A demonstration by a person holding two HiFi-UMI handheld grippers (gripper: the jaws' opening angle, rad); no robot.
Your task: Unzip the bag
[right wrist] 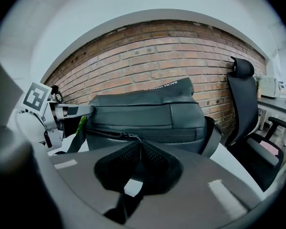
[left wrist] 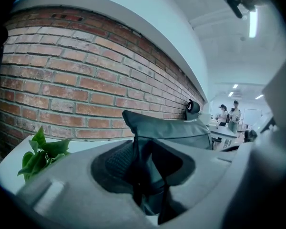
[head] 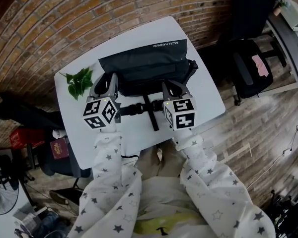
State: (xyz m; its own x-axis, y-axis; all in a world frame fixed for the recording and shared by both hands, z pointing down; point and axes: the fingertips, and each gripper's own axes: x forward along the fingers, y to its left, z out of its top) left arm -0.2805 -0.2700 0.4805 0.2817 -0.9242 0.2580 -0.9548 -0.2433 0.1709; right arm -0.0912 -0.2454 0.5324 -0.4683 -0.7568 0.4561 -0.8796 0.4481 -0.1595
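Bag: is lying on the white table, with its long side facing the person.
Left gripper: is pinching the bag's left end, its jaws part-way closed with fabric pressed between them.
Right gripper: is clamping the zipper pull, its jaws nearly together.
Green leaves: are lying on the table, just left of the bag.

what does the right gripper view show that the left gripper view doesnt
Only the right gripper view: the zipper across the front of the bag, its pull pinched in the right gripper, the marker cube of the left gripper, and an office chair. Only the left gripper view: the left gripper's jaws clamped on the bag's end fold, close up, and ceiling lights. Both: the bag, the brick wall, the white table.
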